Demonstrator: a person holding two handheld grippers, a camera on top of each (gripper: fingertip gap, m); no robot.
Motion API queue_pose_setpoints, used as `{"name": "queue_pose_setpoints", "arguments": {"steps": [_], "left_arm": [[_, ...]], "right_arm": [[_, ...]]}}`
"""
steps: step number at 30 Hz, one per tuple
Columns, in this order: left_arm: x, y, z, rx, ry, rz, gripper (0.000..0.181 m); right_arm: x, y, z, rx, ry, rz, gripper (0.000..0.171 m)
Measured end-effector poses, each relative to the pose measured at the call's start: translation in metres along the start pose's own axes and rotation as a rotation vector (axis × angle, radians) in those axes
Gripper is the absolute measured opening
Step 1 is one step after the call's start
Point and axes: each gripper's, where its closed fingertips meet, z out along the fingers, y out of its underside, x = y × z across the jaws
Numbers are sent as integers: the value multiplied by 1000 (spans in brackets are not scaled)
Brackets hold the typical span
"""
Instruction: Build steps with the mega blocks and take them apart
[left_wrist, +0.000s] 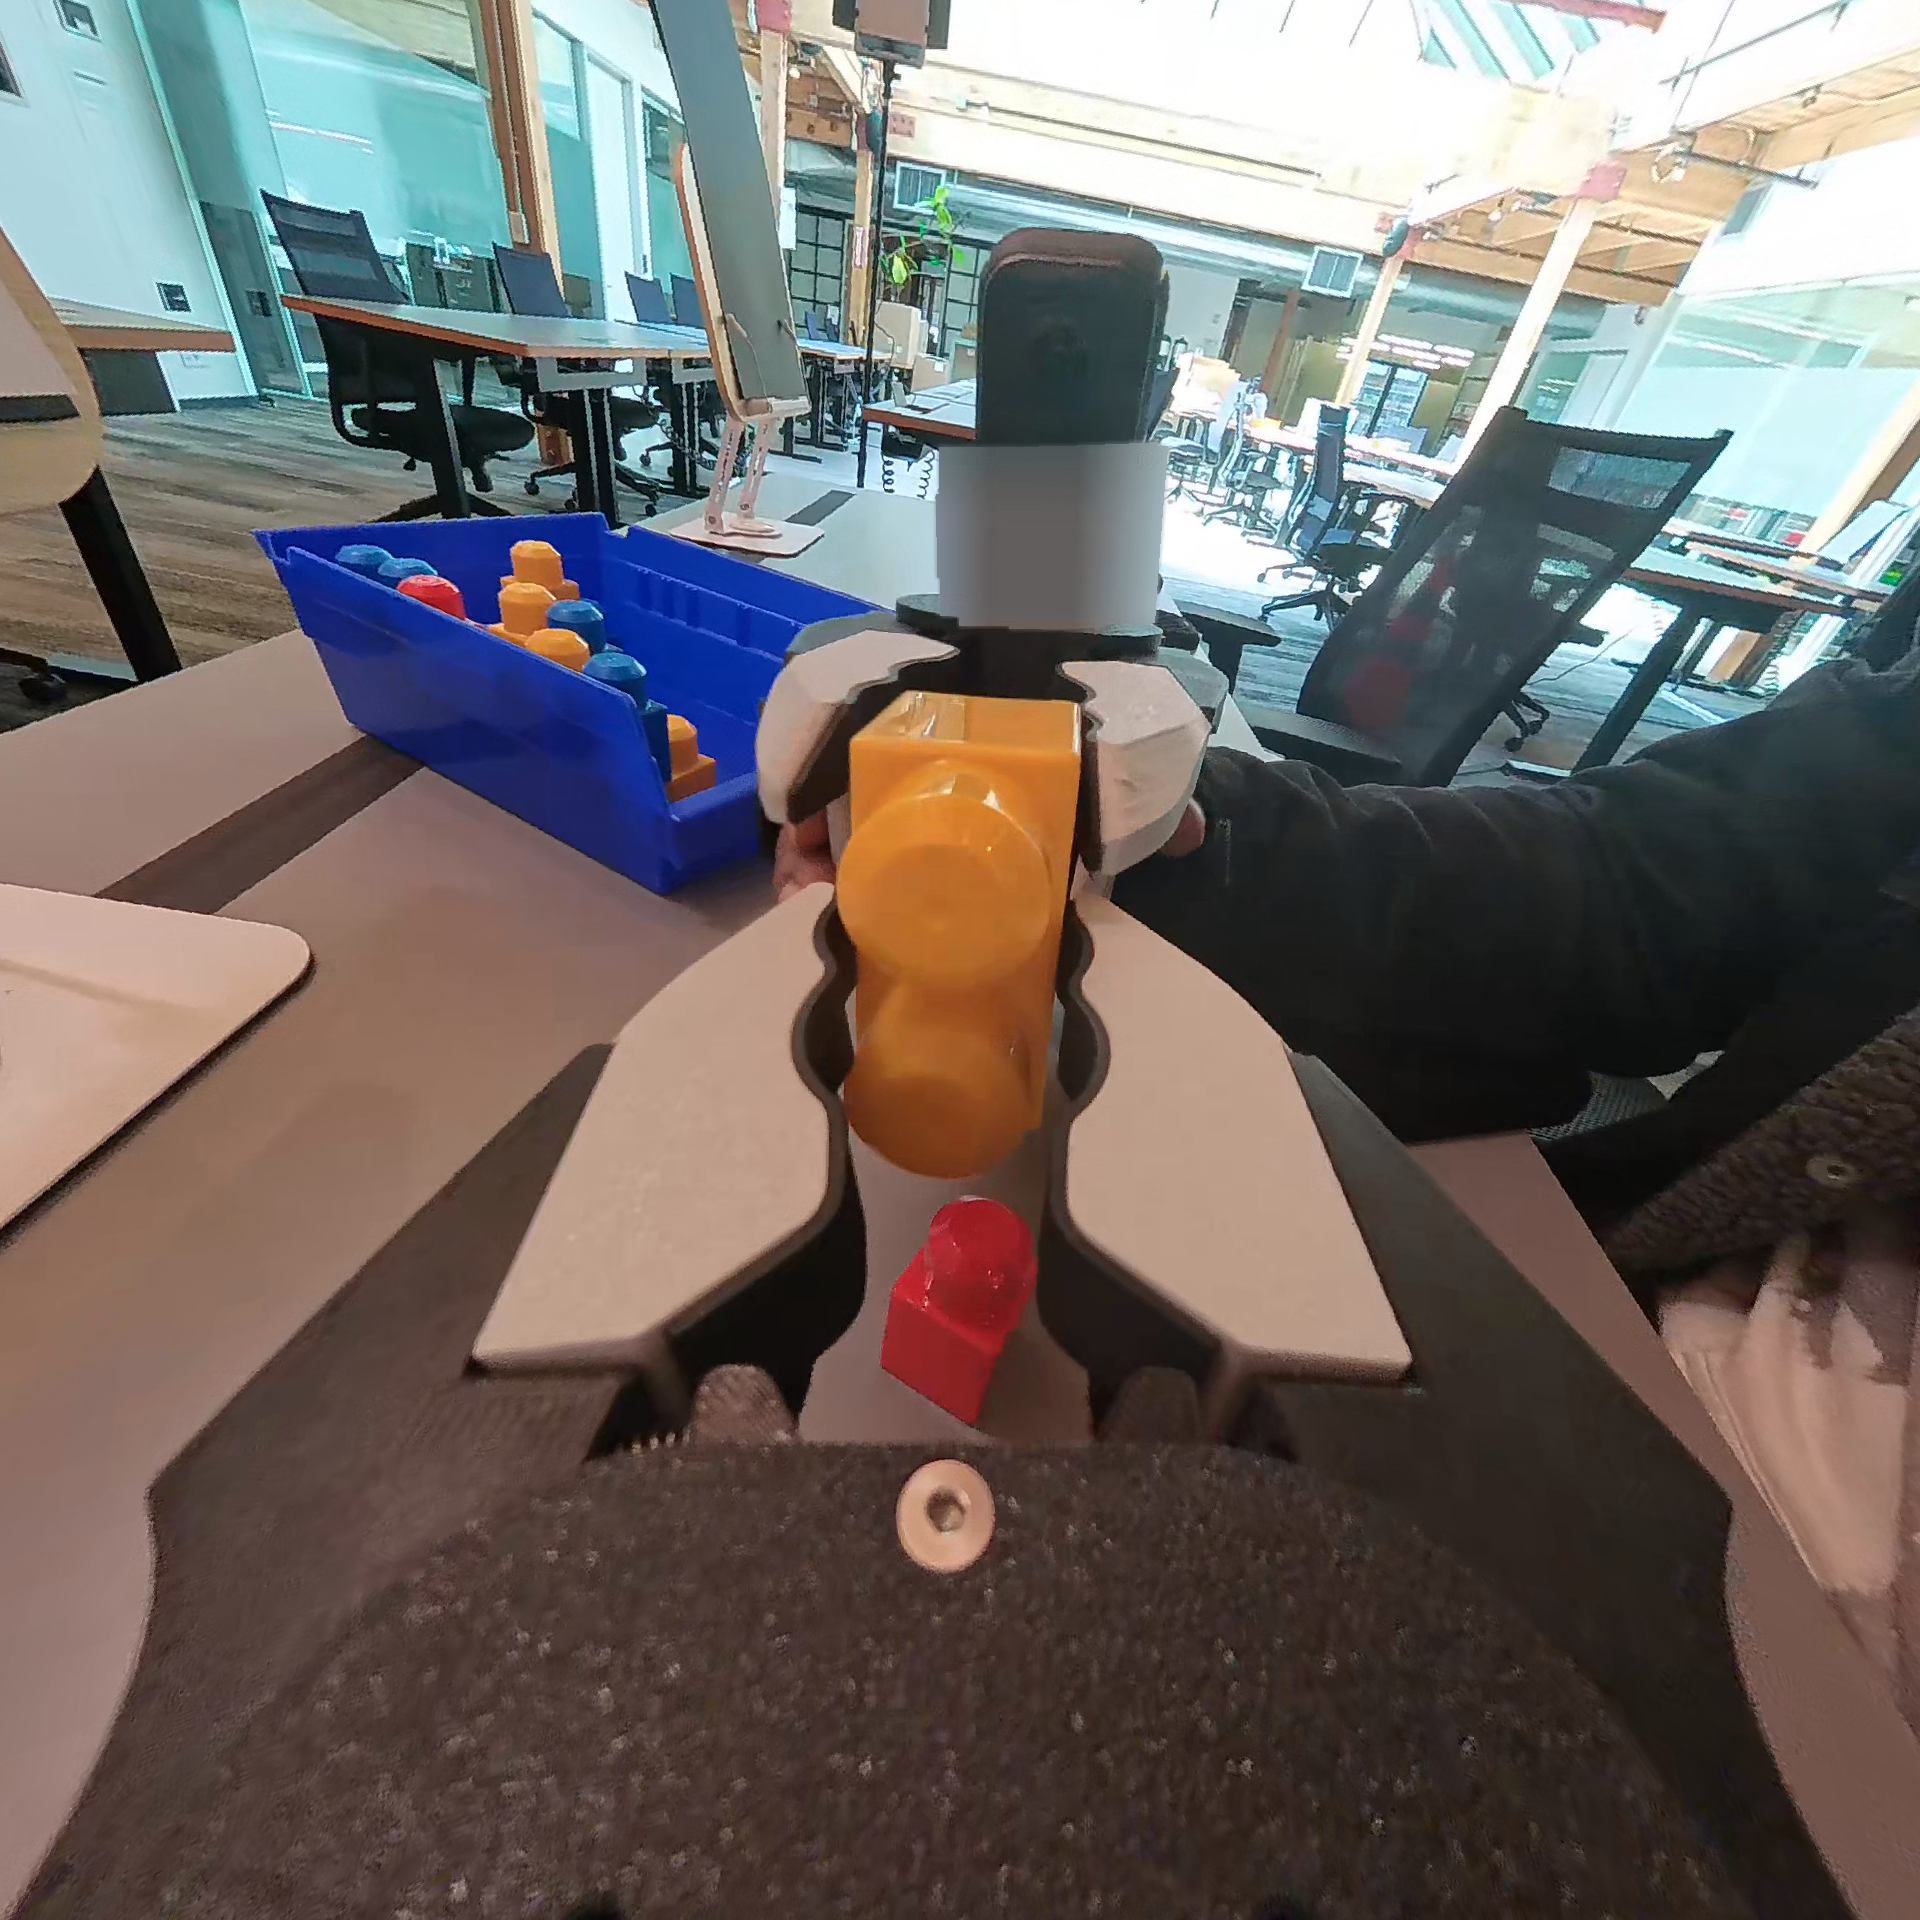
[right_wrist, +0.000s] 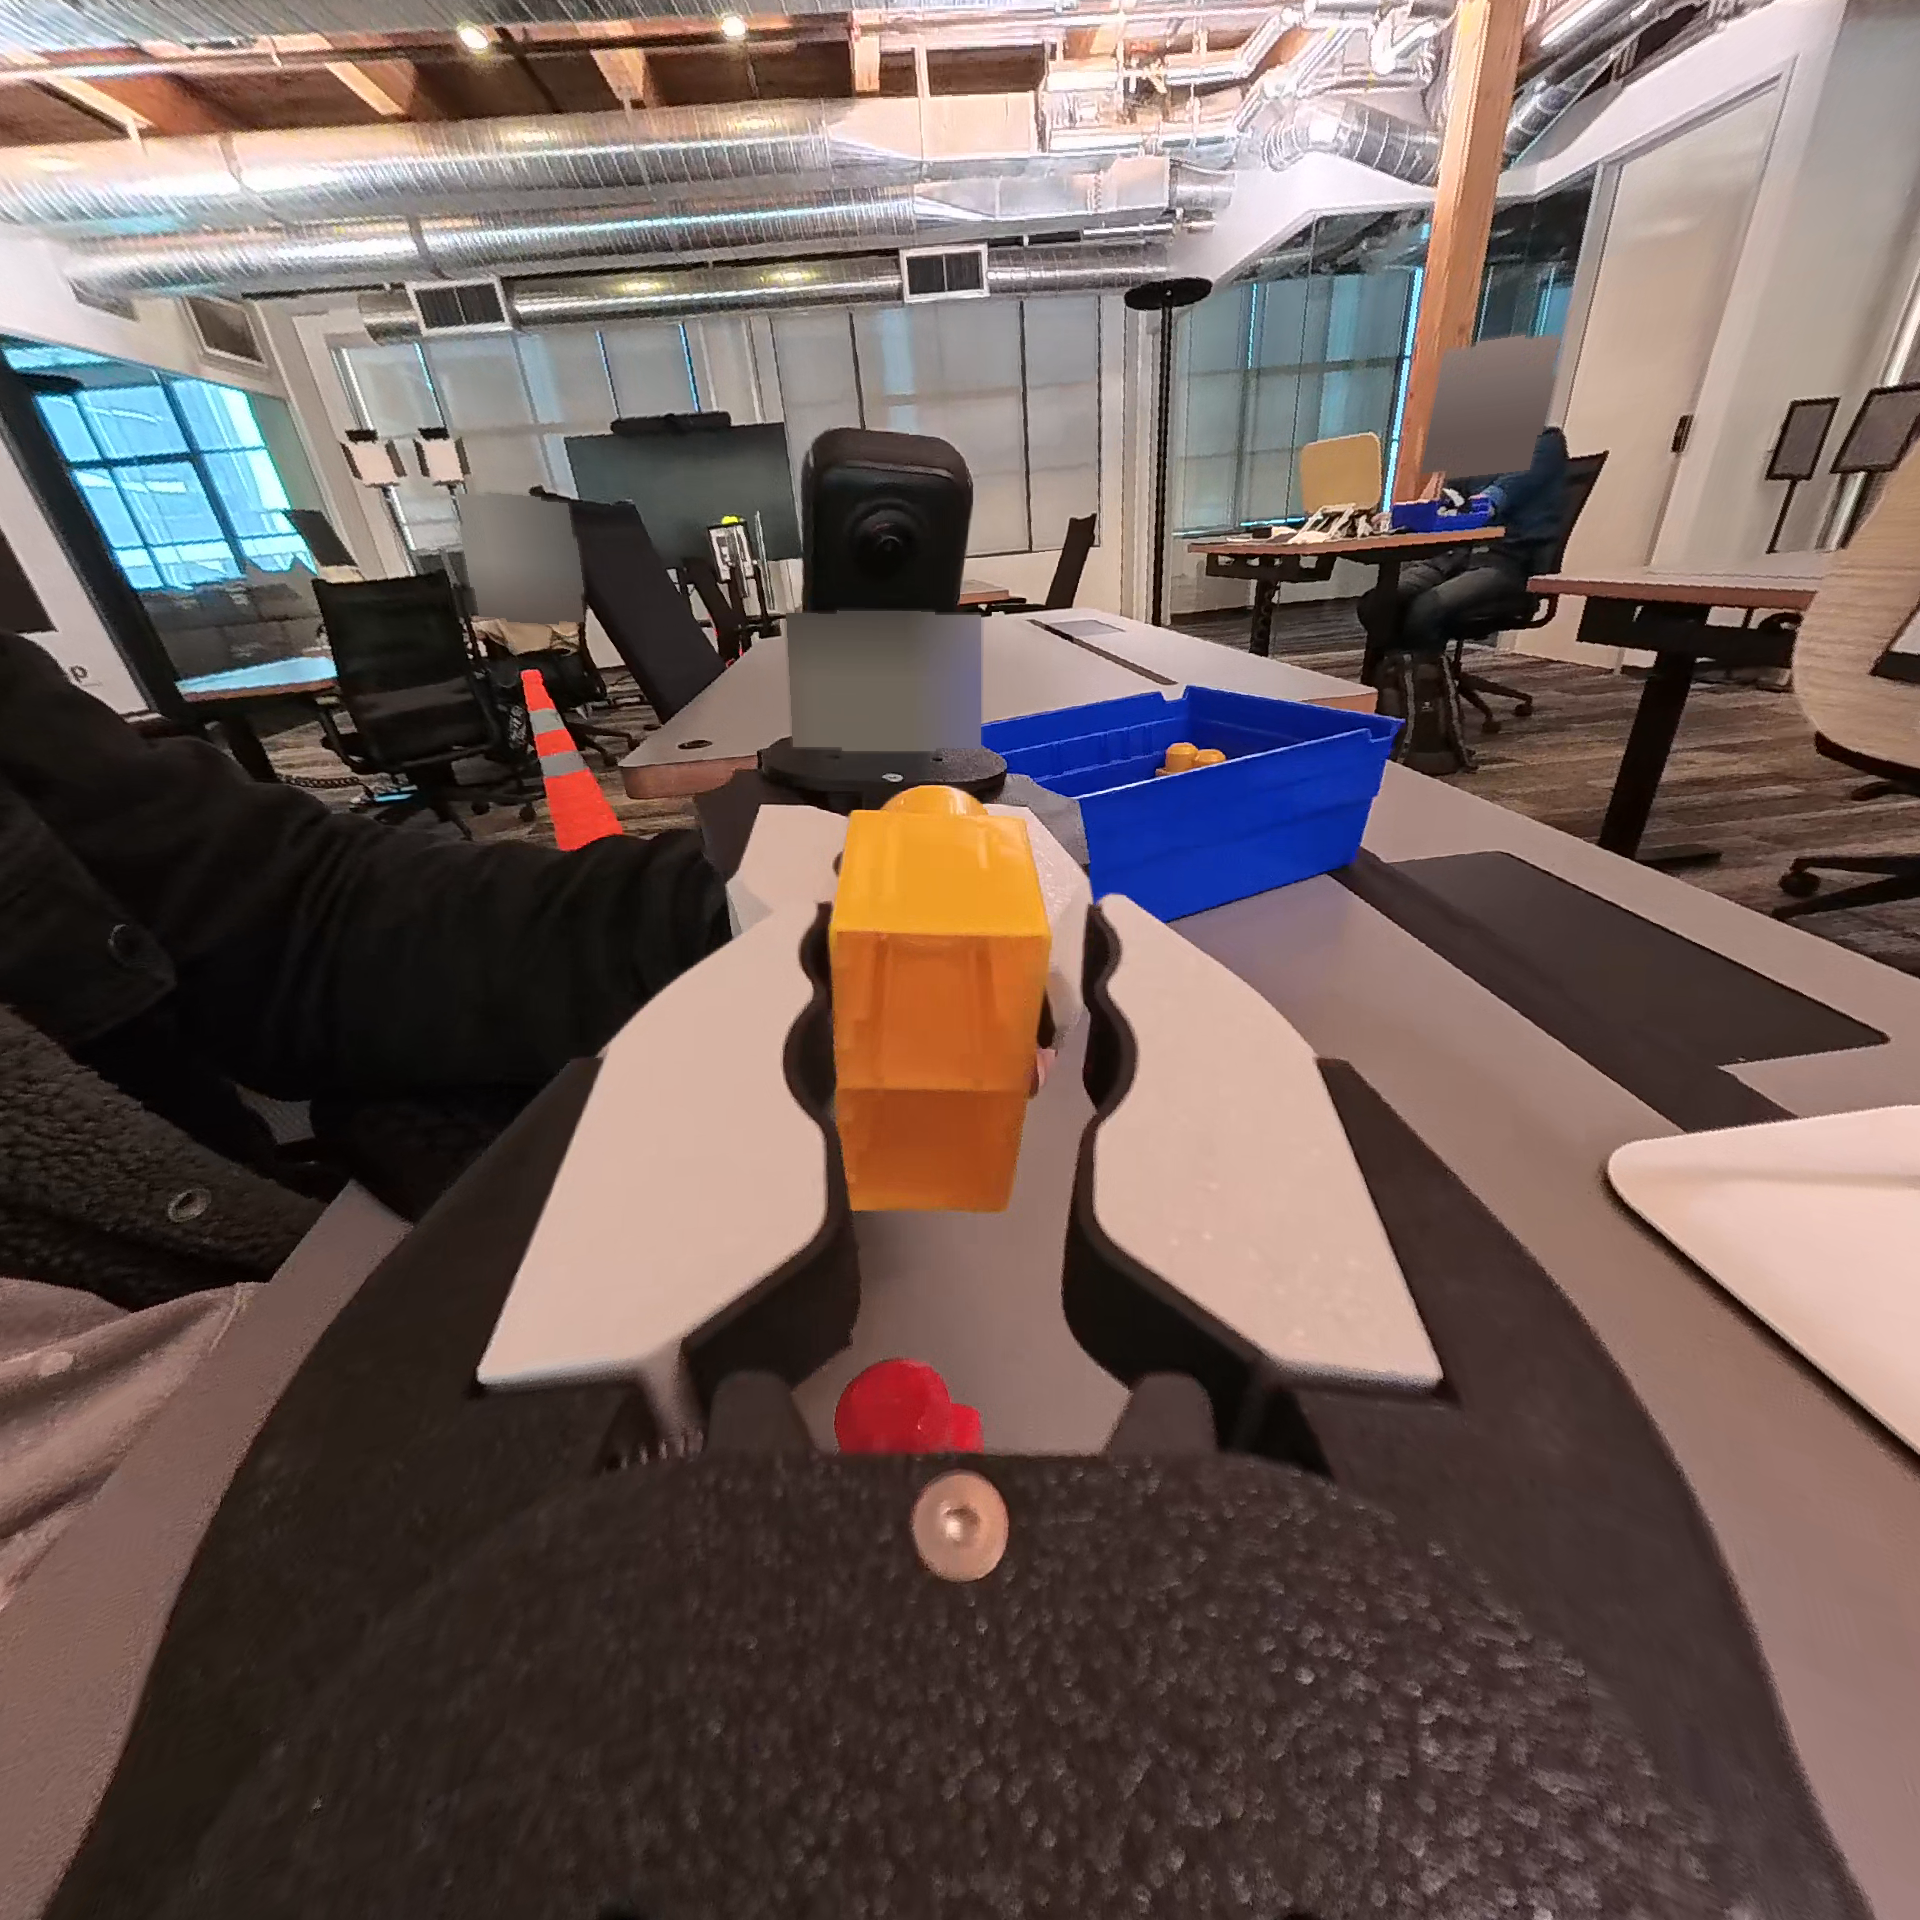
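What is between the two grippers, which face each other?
The orange block spans between them: the left gripper and the right gripper each clamp one end. Both wrist views show this.

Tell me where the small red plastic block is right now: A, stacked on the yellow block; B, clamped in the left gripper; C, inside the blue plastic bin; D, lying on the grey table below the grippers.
D: the small red plastic block lies alone on the grey table, under the yellow two-stud block that both the left gripper and the right gripper are holding in the air.
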Motion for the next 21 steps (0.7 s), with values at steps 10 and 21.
{"name": "queue_pose_setpoints", "arguments": {"steps": [10,21], "left_arm": [[-3,1,2,6,-21,8,37],[-7,31,-13,-230,-36,36,57]], "right_arm": [[0,2,-1,-39,9,-15,36],[27,-18,-40,22,108,3,36]]}}
